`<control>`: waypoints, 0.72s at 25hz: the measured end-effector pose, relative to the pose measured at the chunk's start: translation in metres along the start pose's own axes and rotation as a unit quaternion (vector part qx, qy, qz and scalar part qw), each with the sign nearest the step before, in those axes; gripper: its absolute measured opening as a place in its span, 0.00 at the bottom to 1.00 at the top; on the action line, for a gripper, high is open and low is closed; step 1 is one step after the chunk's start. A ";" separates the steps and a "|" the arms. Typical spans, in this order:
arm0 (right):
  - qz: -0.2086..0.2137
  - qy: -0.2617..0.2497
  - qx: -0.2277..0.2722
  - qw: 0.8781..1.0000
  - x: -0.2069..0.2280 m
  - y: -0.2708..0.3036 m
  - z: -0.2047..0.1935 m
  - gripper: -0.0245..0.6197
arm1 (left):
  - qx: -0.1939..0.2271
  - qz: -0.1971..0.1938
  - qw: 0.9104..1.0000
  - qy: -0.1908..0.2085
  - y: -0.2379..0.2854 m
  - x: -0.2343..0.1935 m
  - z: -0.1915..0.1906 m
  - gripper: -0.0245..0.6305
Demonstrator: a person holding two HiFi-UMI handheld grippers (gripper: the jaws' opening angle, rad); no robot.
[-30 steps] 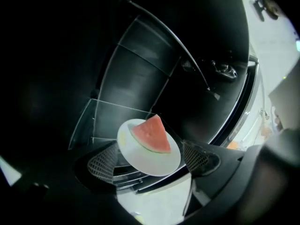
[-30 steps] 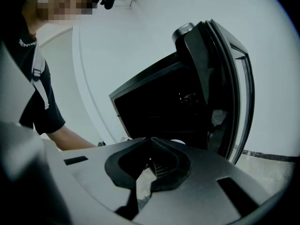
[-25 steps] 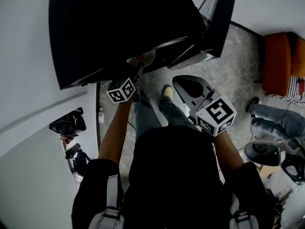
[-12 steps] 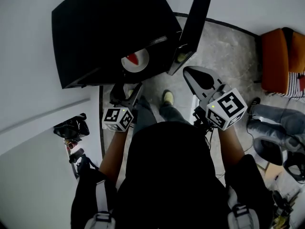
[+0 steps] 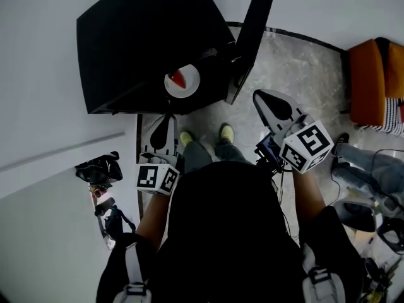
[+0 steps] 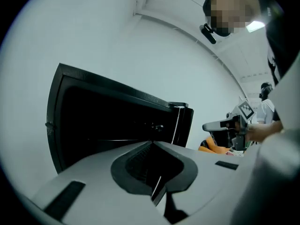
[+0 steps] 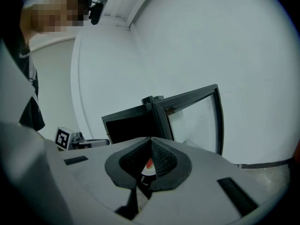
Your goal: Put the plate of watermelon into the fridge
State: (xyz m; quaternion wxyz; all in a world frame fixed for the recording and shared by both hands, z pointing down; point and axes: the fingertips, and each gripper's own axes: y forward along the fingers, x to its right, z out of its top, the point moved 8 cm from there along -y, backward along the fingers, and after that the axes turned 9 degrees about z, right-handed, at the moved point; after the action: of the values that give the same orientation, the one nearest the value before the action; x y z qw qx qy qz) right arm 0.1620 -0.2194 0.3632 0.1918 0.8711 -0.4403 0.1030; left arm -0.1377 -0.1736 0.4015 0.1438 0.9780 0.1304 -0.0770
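I see the plate (image 5: pixel 182 81) of watermelon (image 5: pixel 179 77) inside the open fridge (image 5: pixel 139 43). My left hand-held gripper (image 5: pixel 166 120) has just clenched empty. My right hand-held gripper (image 5: pixel 259 96) is clenched, empty too.

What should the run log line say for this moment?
plate of watermelon: inside fridge | door: open | left tool: jaws just closed, nothing between | right tool: shut, empty
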 end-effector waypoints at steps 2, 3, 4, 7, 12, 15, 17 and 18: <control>-0.005 -0.006 -0.001 1.000 -0.002 -0.002 0.000 0.06 | 0.004 0.003 1.000 -0.001 -0.001 0.003 0.004 0.06; -0.008 -0.006 0.000 1.000 -0.002 -0.004 0.000 0.06 | 0.003 0.004 1.000 -0.003 -0.001 0.005 0.005 0.06; -0.010 -0.005 0.003 1.000 -0.002 -0.006 0.000 0.06 | 0.003 0.004 1.000 -0.006 -0.001 0.007 0.006 0.06; -0.018 -0.007 0.007 1.000 -0.005 -0.013 0.001 0.06 | 0.001 0.000 1.000 -0.016 -0.005 0.012 0.004 0.06; -0.024 -0.013 0.008 1.000 -0.022 -0.017 -0.001 0.06 | 0.005 -0.010 1.000 -0.015 -0.021 0.011 0.005 0.06; -0.027 -0.017 0.006 0.999 -0.039 -0.022 -0.004 0.06 | 0.011 -0.016 1.000 -0.016 -0.039 0.010 0.009 0.06; -0.030 -0.020 0.005 0.999 -0.053 -0.025 -0.008 0.06 | 0.013 -0.020 0.999 -0.021 -0.054 0.010 0.011 0.06; -0.031 -0.021 0.005 0.999 -0.061 -0.027 -0.010 0.06 | 0.014 -0.022 0.999 -0.020 -0.063 0.009 0.011 0.06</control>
State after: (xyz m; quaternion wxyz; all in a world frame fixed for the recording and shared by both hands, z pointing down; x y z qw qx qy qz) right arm 0.1473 -0.1562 0.3444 0.1811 0.8872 -0.4166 0.0809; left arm -0.1475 -0.1168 0.3728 0.1314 0.9750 0.1477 -0.1015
